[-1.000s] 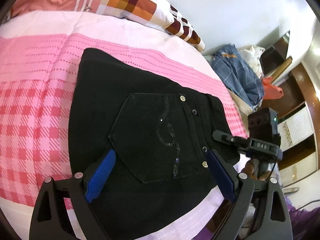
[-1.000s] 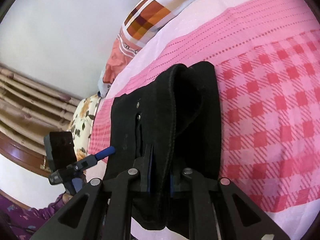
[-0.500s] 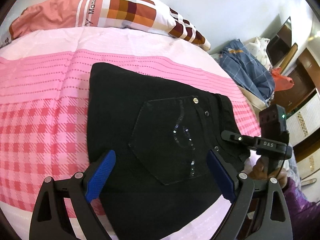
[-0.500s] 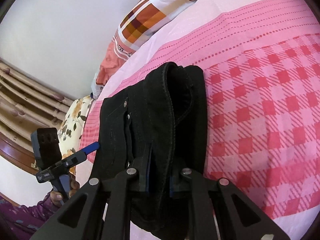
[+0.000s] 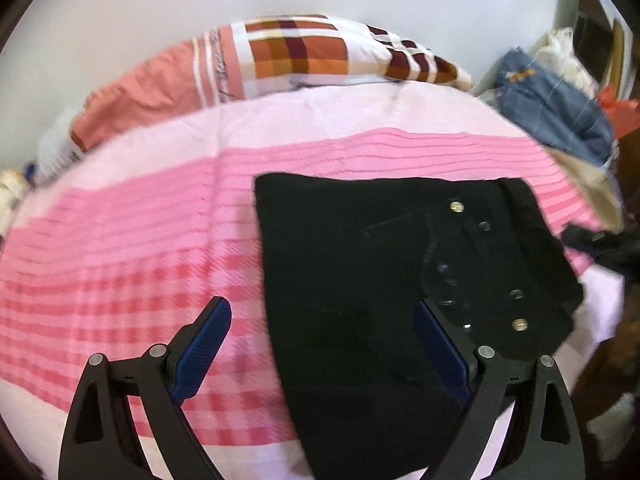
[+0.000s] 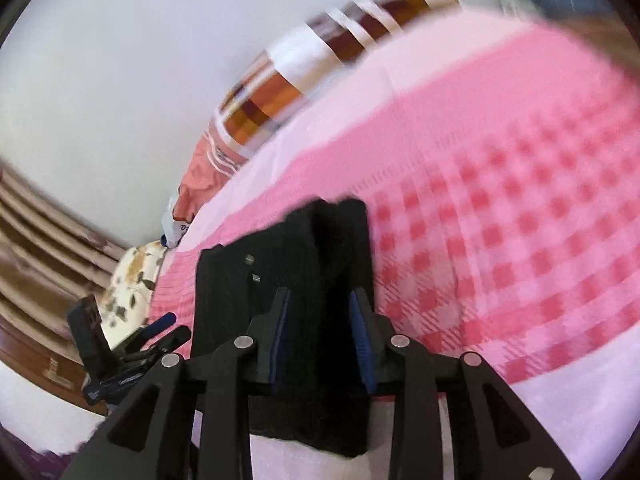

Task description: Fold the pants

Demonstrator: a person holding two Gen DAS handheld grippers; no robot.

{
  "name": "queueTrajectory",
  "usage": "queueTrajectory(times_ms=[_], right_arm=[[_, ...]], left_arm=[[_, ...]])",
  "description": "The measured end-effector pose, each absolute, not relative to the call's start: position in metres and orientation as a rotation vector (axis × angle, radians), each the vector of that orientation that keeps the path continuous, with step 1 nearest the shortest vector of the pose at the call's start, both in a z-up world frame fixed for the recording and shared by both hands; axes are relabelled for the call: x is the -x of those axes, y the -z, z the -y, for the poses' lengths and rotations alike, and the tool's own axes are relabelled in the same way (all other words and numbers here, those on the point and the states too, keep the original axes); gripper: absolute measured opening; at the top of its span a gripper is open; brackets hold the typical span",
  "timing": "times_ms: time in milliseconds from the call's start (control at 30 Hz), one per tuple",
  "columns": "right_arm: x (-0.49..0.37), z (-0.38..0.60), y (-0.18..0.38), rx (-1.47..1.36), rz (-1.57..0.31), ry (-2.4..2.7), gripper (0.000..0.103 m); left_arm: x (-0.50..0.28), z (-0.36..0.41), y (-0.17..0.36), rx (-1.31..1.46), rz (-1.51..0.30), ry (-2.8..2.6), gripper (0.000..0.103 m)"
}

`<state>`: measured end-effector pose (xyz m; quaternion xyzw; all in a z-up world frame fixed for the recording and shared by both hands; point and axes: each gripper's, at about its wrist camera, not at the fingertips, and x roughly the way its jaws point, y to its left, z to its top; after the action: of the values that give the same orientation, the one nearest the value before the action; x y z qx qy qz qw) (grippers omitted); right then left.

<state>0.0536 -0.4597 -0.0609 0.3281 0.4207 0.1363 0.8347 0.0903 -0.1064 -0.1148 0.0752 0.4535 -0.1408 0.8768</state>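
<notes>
Right wrist view showed my right gripper (image 6: 322, 344) with the thick edge of the folded black denim pants (image 6: 280, 280) between its blue pads: the jaws had just been opening, standing narrow and slightly apart, and the cloth sat between them with no clear pinch that I could see, so I judged the hold let go or nearly so. From that gripper the pants ran off toward twelve o'clock, a compact dark bundle with its long axis pointing away from me up the pink checked bedsheet (image 6: 500, 240). In the left wrist view my left gripper (image 5: 320, 344) stood wide and held nothing; its left pad hung over bare sheet at about nine o'clock of the pants (image 5: 380, 280), its right pad over the black cloth near the studded back pocket (image 5: 460, 264), so the bundle's left edge ran between the two pads. There the folded pants lay flat on the bed, stretching from my jaws toward twelve and one o'clock, with the brown and orange checked pillow (image 5: 300, 52) well beyond them at twelve. The right gripper's dark shape (image 5: 608, 248) showed blurred at three o'clock, at the waistband end. I judged the right hand the nearer one, with the cloth inside its jaws, while the left only hovered. Any coming move, I reckoned, turned on that long axis staying straight between my two hands.
</notes>
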Motion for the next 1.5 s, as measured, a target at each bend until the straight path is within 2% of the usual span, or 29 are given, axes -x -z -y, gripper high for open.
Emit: queueTrajectory(times_ms=[100, 267, 333, 367, 667, 733, 1067, 1500], right_arm=[[-0.045, 0.436, 0.028, -0.573, -0.852, -0.277, 0.032], [-0.037, 0.388, 0.004, -0.412, -0.835, -0.268, 0.037], [-0.033, 0.372, 0.001, -0.366, -0.838, -0.269, 0.045], [-0.029, 0.363, 0.002, -0.355, -0.84, -0.284, 0.046], [-0.025, 0.339, 0.017, -0.38, -0.9, -0.334, 0.051], [-0.024, 0.34, 0.016, -0.388, -0.899, -0.326, 0.058], [-0.023, 0.344, 0.017, -0.424, -0.905, -0.313, 0.059], [-0.022, 0.346, 0.023, -0.458, -0.922, -0.303, 0.068]], left_arm=[[-0.087, 0.108, 0.113, -0.173, -0.928, 0.282, 0.092], [-0.082, 0.107, 0.107, -0.144, -0.914, 0.272, 0.092], [-0.08, 0.104, 0.105, -0.132, -0.911, 0.265, 0.092], [-0.079, 0.104, 0.104, -0.127, -0.909, 0.261, 0.092], [-0.073, 0.095, 0.099, -0.117, -0.893, 0.238, 0.092], [-0.073, 0.094, 0.099, -0.117, -0.894, 0.231, 0.092], [-0.075, 0.092, 0.102, -0.124, -0.9, 0.221, 0.092], [-0.071, 0.088, 0.1, -0.153, -0.875, 0.168, 0.092]])
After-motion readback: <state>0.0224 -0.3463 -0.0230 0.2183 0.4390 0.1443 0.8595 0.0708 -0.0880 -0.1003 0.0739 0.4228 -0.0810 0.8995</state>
